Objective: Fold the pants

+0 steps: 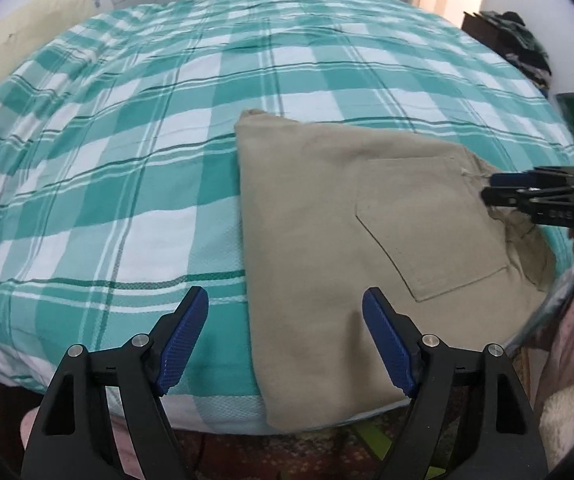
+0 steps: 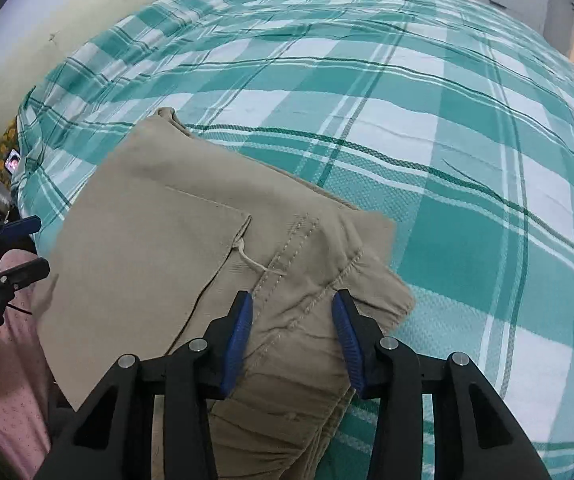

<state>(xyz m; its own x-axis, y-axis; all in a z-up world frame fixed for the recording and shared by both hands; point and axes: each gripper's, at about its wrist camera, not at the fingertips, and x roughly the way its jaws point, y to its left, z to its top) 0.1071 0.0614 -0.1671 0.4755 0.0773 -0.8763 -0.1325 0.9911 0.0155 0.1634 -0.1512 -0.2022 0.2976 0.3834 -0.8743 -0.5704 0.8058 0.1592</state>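
Note:
The khaki pants lie folded into a compact rectangle near the bed's front edge, back pocket facing up. In the right wrist view the pants show the waistband seams and a loose thread. My left gripper is open and empty, hovering over the pants' near left edge. My right gripper is open, its fingers straddling the waistband area just above the cloth. It shows in the left wrist view at the pants' right end. The left gripper shows at the left edge of the right wrist view.
The bed carries a teal and white checked sheet. A cream pillow lies at the far left. Dark clothes are piled on furniture at the right. White cupboards stand behind the bed. A patterned rug lies below the bed edge.

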